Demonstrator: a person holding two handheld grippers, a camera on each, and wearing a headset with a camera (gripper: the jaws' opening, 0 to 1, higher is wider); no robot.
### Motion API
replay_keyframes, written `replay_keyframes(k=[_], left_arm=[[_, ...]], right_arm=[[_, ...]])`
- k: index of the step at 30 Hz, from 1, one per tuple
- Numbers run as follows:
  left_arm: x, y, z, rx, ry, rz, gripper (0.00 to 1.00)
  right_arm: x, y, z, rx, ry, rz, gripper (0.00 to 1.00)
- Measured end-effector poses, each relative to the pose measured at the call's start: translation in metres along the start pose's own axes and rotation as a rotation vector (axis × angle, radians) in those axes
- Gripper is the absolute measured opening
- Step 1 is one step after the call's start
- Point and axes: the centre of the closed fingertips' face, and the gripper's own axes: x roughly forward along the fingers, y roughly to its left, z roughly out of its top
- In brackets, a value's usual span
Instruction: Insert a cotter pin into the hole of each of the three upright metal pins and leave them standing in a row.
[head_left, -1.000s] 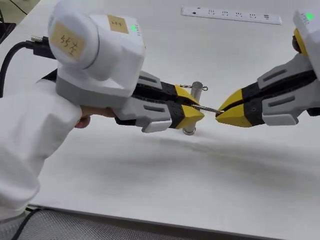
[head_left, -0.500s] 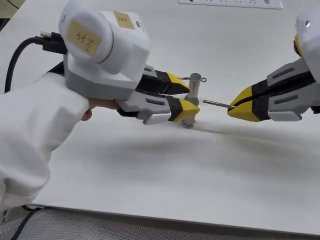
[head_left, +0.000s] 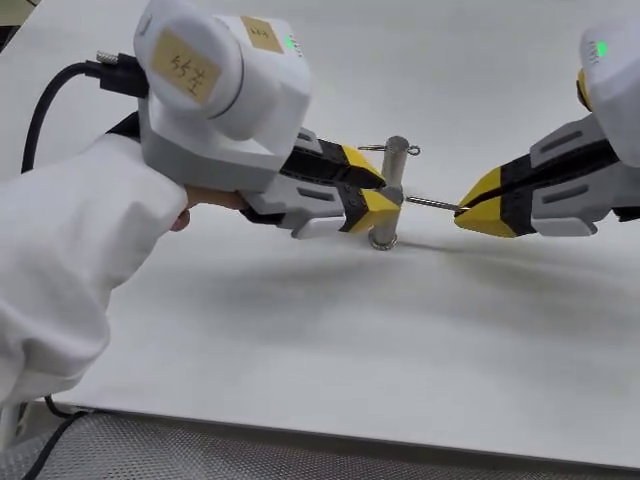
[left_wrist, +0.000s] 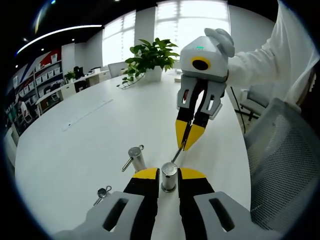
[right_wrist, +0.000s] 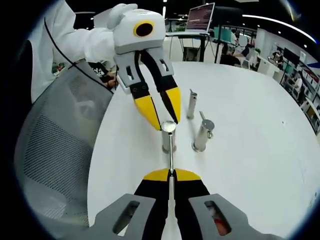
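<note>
1. The right tool (right_wrist: 170, 174) is pressed together on a cotter pin (right_wrist: 170, 150), which juts straight out from its yellow tips.
2. The cotter pin's free end reaches the head of an upright metal pin (right_wrist: 168, 137). Whether it has entered the hole cannot be told.
3. The left tool (left_wrist: 169, 173) comes from the opposite side, with one jaw just beside each flank of that metal pin. Whether the jaws press on it cannot be told.
4. The metal pin stands on the white bench (head_left: 300, 340), between the two tools.
5. Just beyond it stand a second metal pin (right_wrist: 202, 135) and a third metal pin (right_wrist: 191, 104), each with a cotter pin at its head.
6. A white sleeve (head_left: 70, 250) runs up behind the left tool.
</note>
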Motion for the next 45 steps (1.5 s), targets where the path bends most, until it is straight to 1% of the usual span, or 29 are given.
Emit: replay_keyframes(k=[4,5,7,8,10,14,17,21,22,28,32,34,38,42,45], left_arm=[[0.0,0.0,0.0,-0.019,0.002,-0.009,0.1],[0.0,0.0,0.0,-0.024,0.003,-0.013,0.1],[0.0,-0.003,0.001,-0.03,0.003,-0.014,0.1],[0.0,-0.003,0.001,-0.029,0.003,-0.016,0.1],[0.0,-0.004,0.001,-0.031,0.004,-0.017,0.1],[-0.001,-0.006,0.001,-0.023,0.008,-0.02,0.1],[-0.002,-0.006,0.001,-0.022,0.01,-0.023,0.1],[-0.001,-0.007,0.002,-0.021,0.01,-0.022,0.1],[-0.001,-0.009,0.002,-0.025,0.01,-0.024,0.1],[-0.001,-0.01,0.002,-0.02,0.011,-0.028,0.1],[-0.001,-0.01,0.001,-0.018,0.013,-0.031,0.1],[-0.001,-0.01,0.002,-0.016,0.014,-0.032,0.1],[-0.001,-0.009,0.001,-0.015,0.018,-0.037,0.1],[-0.001,-0.009,0.0,-0.007,0.023,-0.042,0.1],[-0.001,-0.009,0.0,-0.002,0.027,-0.042,0.1]], right_arm=[[0.002,0.008,0.007,-0.006,0.001,0.007,0.0],[0.002,0.005,0.006,-0.007,0.001,0.01,0.0],[0.003,0.006,0.007,-0.012,0.002,0.009,0.0],[0.003,0.007,0.008,-0.015,0.004,0.009,0.0],[0.002,0.003,0.006,-0.019,0.004,0.009,0.0],[0.003,0.001,0.01,-0.036,0.008,0.005,0.0],[0.003,-0.003,0.007,-0.037,0.01,0.006,0.0],[0.006,0.0,0.013,-0.032,0.004,0.007,0.0],[0.007,0.002,0.017,-0.033,-0.009,0.01,0.0],[0.014,0.001,0.023,-0.026,-0.033,0.014,0.0],[0.016,0.009,0.033,-0.058,-0.033,0.012,0.0],[0.017,0.004,0.031,-0.065,-0.03,0.015,0.0],[0.017,0.002,0.029,-0.078,-0.023,0.025,0.0],[0.018,0.001,0.028,-0.116,-0.022,0.038,0.0],[0.019,-0.001,0.028,-0.141,-0.008,0.04,0.0]])
